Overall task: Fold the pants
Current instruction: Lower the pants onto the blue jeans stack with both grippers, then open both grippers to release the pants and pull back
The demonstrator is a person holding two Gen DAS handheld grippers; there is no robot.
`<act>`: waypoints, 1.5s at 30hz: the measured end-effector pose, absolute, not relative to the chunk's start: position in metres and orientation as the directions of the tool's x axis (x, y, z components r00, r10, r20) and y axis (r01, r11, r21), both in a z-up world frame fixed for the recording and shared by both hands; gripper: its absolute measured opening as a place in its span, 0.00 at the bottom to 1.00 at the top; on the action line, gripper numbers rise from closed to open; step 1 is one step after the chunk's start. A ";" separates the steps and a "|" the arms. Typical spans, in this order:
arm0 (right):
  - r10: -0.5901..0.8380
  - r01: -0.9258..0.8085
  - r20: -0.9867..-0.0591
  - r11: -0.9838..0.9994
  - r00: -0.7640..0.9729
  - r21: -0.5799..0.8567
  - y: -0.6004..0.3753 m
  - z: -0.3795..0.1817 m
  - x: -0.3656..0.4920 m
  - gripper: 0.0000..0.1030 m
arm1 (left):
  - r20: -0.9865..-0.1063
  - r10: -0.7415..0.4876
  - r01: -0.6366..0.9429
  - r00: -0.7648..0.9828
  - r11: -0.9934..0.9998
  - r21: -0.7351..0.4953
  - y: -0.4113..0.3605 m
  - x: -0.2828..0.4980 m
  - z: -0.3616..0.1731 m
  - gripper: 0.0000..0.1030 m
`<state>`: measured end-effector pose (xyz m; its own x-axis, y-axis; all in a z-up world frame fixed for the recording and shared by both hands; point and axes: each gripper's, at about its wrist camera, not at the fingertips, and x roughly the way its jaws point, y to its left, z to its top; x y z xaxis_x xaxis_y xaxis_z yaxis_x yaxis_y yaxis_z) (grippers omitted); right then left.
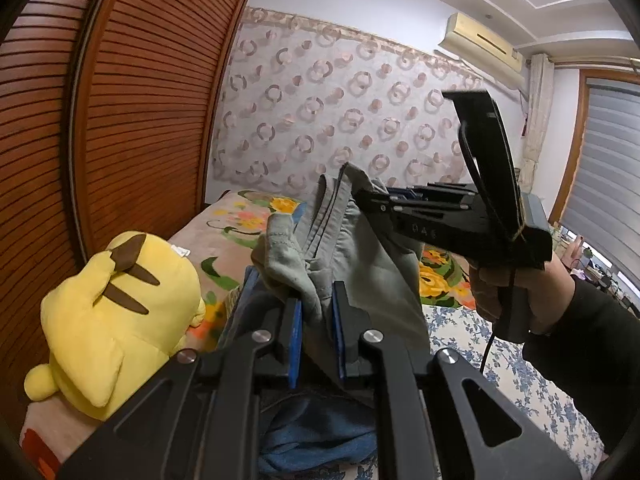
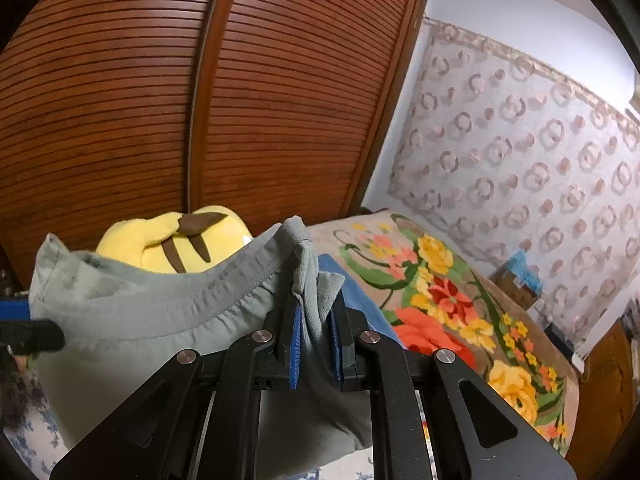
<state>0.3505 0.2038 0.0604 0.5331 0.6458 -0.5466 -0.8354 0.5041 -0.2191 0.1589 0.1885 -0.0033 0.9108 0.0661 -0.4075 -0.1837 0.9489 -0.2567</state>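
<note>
The grey-green pants (image 2: 132, 312) hang lifted above the bed, waistband stretched between both tools; the left gripper (image 1: 316, 312) is clamped narrow on bunched waistband cloth; the right gripper (image 2: 316, 320) pinches another fold likewise, held by a hand (image 1: 516, 292) in a dark sleeve; a yellow plush toy (image 1: 116, 316) lies beside a floral blanket (image 2: 452, 300), near the slatted wooden wardrobe (image 2: 160, 100).

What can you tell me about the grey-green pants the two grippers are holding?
The grey-green pants look like soft, thin cotton, with a stitched, gathered waistband. They hang lifted above the bed, bunched and creased. The left gripper is shut on one bunch of cloth, the right gripper on the waistband's end. Behind them lies a yellow plush toy.
</note>
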 end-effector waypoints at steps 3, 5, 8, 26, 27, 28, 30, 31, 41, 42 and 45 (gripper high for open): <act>0.627 -0.822 -0.557 0.528 0.545 -0.211 0.206 0.058 0.355 0.22 | -0.425 0.078 -0.202 0.902 0.946 -0.254 0.188 0.157 -0.011 0.11; 0.614 -0.808 -0.558 0.557 0.558 -0.194 0.202 0.056 0.360 0.25 | -0.438 0.089 -0.219 0.894 0.942 -0.256 0.189 0.157 -0.017 0.11; 0.618 -0.805 -0.568 0.575 0.544 -0.146 0.190 0.053 0.365 0.26 | -0.447 0.096 -0.231 0.889 0.938 -0.258 0.192 0.156 -0.021 0.11; 0.574 -0.787 -0.667 0.617 0.475 -0.030 0.156 0.009 0.388 0.26 | -0.495 0.127 -0.268 0.860 0.937 -0.225 0.190 0.157 -0.030 0.11; 0.569 -0.781 -0.666 0.623 0.482 -0.033 0.155 0.010 0.386 0.26 | -0.497 0.130 -0.270 0.858 0.937 -0.221 0.189 0.156 -0.030 0.12; 0.567 -0.778 -0.665 0.628 0.486 -0.034 0.154 0.012 0.384 0.26 | -0.498 0.133 -0.272 0.857 0.937 -0.218 0.189 0.155 -0.029 0.13; 0.566 -0.771 -0.662 0.636 0.491 -0.028 0.152 0.015 0.377 0.26 | -0.502 0.141 -0.279 0.853 0.937 -0.211 0.188 0.154 -0.027 0.17; 0.567 -0.769 -0.660 0.639 0.493 -0.025 0.151 0.017 0.372 0.26 | -0.504 0.146 -0.283 0.851 0.937 -0.206 0.188 0.152 -0.026 0.21; 0.619 -0.784 -0.621 0.620 0.480 0.012 0.135 0.039 0.322 0.26 | -0.505 0.183 -0.290 0.844 0.946 -0.142 0.184 0.132 -0.012 0.41; 0.623 -0.785 -0.617 0.620 0.481 0.013 0.133 0.040 0.318 0.26 | -0.503 0.175 -0.283 0.846 0.948 -0.145 0.184 0.129 -0.011 0.42; 0.634 -0.790 -0.607 0.613 0.479 0.016 0.128 0.046 0.302 0.27 | -0.495 0.174 -0.274 0.851 0.952 -0.136 0.178 0.121 -0.007 0.48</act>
